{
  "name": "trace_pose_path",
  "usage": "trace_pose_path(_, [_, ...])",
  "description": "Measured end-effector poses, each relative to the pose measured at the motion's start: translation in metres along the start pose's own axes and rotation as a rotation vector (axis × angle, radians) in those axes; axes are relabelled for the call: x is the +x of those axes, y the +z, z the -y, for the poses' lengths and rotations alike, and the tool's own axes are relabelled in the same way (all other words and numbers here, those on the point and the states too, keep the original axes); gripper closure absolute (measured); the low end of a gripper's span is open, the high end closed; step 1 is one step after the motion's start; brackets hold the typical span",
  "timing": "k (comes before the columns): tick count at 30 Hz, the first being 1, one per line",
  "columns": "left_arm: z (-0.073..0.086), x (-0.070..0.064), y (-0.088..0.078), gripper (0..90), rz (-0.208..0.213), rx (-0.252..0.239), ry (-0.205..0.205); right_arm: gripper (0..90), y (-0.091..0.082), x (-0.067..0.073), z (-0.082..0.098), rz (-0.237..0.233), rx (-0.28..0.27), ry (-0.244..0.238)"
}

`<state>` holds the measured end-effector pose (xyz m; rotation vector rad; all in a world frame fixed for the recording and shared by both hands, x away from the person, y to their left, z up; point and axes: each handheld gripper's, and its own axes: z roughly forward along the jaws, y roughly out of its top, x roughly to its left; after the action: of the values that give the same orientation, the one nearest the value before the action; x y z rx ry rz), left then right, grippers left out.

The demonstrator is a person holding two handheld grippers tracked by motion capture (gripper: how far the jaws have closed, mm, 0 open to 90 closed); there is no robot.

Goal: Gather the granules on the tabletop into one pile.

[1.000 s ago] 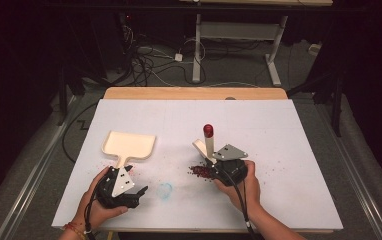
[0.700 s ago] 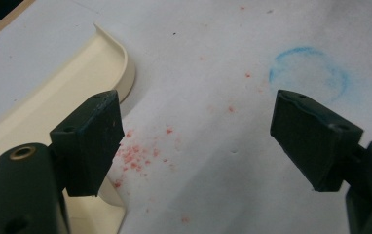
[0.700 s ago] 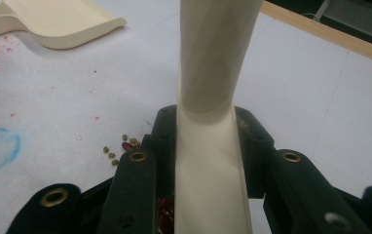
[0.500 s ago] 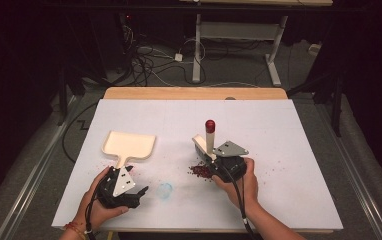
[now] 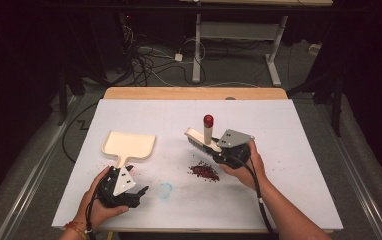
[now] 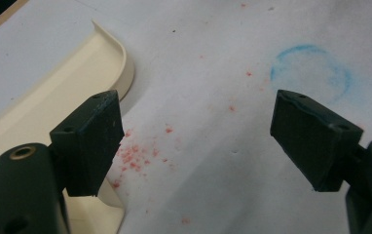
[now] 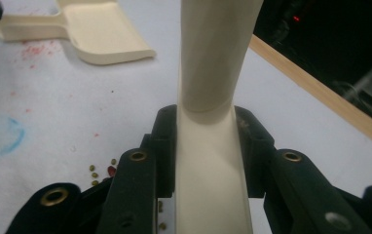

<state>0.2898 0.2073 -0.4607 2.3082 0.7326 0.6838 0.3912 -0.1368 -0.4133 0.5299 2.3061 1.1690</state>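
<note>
Two grippers over the white table [image 5: 299, 125], dustpan left, brush right.

I have the left gripper [image 5: 140, 192] wide open and empty just below the cream dustpan [image 5: 129, 145]; a blue ring [image 5: 165, 190] sits beside it. Red beans [image 5: 204, 171] lie mid-table, and my right gripper [image 7: 206, 146] clamps the brush [image 5: 202, 136] above them.

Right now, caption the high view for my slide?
Right claw grips a brush above spilled beans; left claw waits open near the dustpan.
</note>
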Motion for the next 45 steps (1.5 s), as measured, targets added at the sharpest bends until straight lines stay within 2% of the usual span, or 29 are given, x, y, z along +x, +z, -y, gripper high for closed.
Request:
trace_pose_path(1, [0.0, 0.0, 0.001, 18.8, 0.001, 0.003, 0.0, 67.4, 0.0, 0.0, 0.0, 0.0, 0.0, 0.0])
trace_pose_path(3, [0.0, 0.0, 0.001, 18.8, 0.002, 0.006, -0.001, 67.4, 0.012, -0.008, 0.003, -0.045, 0.018, -0.029])
trace_pose_path(4, [0.0, 0.0, 0.001, 18.9, 0.003, 0.006, -0.001, 67.4, 0.022, -0.013, 0.007, -0.074, 0.045, -0.068])
trace_pose_path(5, [0.0, 0.0, 0.001, 18.9, 0.004, 0.007, 0.0, 67.4, 0.024, -0.014, 0.009, -0.083, 0.03, -0.077])
trace_pose_path(6, [0.001, 0.0, 0.002, 18.9, 0.004, 0.009, 0.0, 67.4, 0.025, -0.016, 0.009, -0.11, 0.019, -0.072])
trace_pose_path(7, [0.001, 0.0, 0.002, 19.0, 0.003, 0.005, -0.007, 67.4, 0.025, -0.016, 0.009, -0.131, 0.019, -0.089])
trace_pose_path(8, [0.001, 0.0, 0.002, 19.0, 0.003, 0.013, -0.002, 67.4, 0.025, -0.016, 0.009, -0.131, 0.019, -0.089])
trace_pose_path(10, [0.002, 0.0, 0.001, 19.1, 0.004, 0.018, 0.0, 67.4, 0.023, -0.014, 0.009, -0.18, 0.022, -0.129])
trace_pose_path(11, [0.002, 0.0, 0.001, 19.0, 0.003, 0.02, 0.002, 67.3, 0.019, -0.01, 0.009, -0.23, 0.025, -0.179])
trace_pose_path(12, [0.002, 0.0, 0.001, 19.0, 0.004, 0.021, 0.005, 67.3, 0.017, -0.008, 0.009, -0.245, 0.025, -0.201])
trace_pose_path(13, [0.002, -0.001, 0.0, 19.0, 0.004, 0.02, 0.005, 67.3, 0.017, -0.008, 0.009, -0.245, 0.025, -0.201])
trace_pose_path(14, [0.002, -0.001, 0.0, 19.1, 0.003, 0.02, 0.004, 67.3, 0.011, -0.006, 0.01, -0.289, 0.021, -0.215])
trace_pose_path(16, [0.003, -0.001, 0.0, 19.0, 0.001, 0.017, -0.001, 67.3, 0.008, -0.005, 0.011, -0.298, 0.021, -0.224])
trace_pose_path(19, [0.002, -0.001, 0.001, 19.0, 0.002, 0.019, -0.002, 67.3, 0.0, -0.003, 0.014, -0.271, 0.023, -0.234])
trace_pose_path(23, [0.001, -0.002, 0.002, 19.1, 0.004, 0.021, 0.004, 67.4, -0.009, -0.003, 0.013, -0.281, -0.022, -0.194])
trace_pose_path(26, [0.001, -0.001, 0.002, 19.1, 0.003, 0.021, 0.007, 67.3, -0.016, 0.003, 0.004, -0.202, -0.03, -0.181])
trace_pose_path(27, [0.001, -0.001, 0.001, 19.1, 0.004, 0.025, 0.012, 67.3, -0.019, 0.005, 0.001, -0.179, -0.035, -0.164])
trace_pose_path(29, [0.001, -0.001, 0.001, 19.0, 0.003, 0.024, 0.01, 67.3, -0.026, 0.01, -0.007, -0.169, -0.055, -0.097])
trace_pose_path(30, [0.001, -0.001, 0.001, 19.1, 0.003, 0.022, 0.01, 67.3, -0.032, 0.019, -0.014, -0.156, -0.074, -0.029])
trace_pose_path(31, [0.001, -0.001, 0.0, 19.1, 0.001, 0.018, 0.008, 67.3, -0.032, 0.019, -0.014, -0.156, -0.074, -0.029])
trace_pose_path(34, [0.002, 0.0, -0.002, 19.1, 0.002, 0.007, 0.007, 67.2, -0.033, 0.038, -0.019, -0.15, -0.067, 0.081])
trace_pose_path(35, [0.002, 0.0, -0.003, 19.0, 0.001, 0.006, 0.008, 67.2, -0.029, 0.05, -0.019, -0.159, -0.053, 0.18])
trace_pose_path(36, [0.002, 0.0, -0.003, 19.0, 0.001, 0.005, 0.008, 67.2, -0.029, 0.05, -0.019, -0.159, -0.053, 0.18])
trace_pose_path(37, [0.002, 0.0, -0.003, 19.1, 0.001, 0.005, 0.009, 67.1, -0.022, 0.059, -0.017, -0.181, -0.025, 0.277])
trace_pose_path(38, [0.002, 0.0, -0.003, 19.1, 0.002, 0.004, 0.01, 67.1, -0.022, 0.059, -0.017, -0.181, -0.025, 0.277])
trace_pose_path(40, [0.002, 0.0, -0.004, 19.1, 0.003, 0.002, 0.01, 67.2, -0.015, 0.066, -0.014, -0.164, -0.004, 0.343])
trace_pose_path(41, [0.002, 0.0, -0.004, 19.0, 0.004, 0.002, 0.01, 67.2, -0.011, 0.069, -0.013, -0.153, 0.007, 0.356])
trace_pose_path(43, [0.003, 0.0, -0.004, 19.0, 0.006, 0.002, 0.01, 67.3, -0.001, 0.07, -0.007, -0.109, 0.04, 0.396])
trace_pose_path(45, [0.003, 0.0, -0.004, 19.1, 0.008, 0.001, 0.007, 67.3, 0.0, 0.069, -0.005, -0.098, 0.047, 0.397])
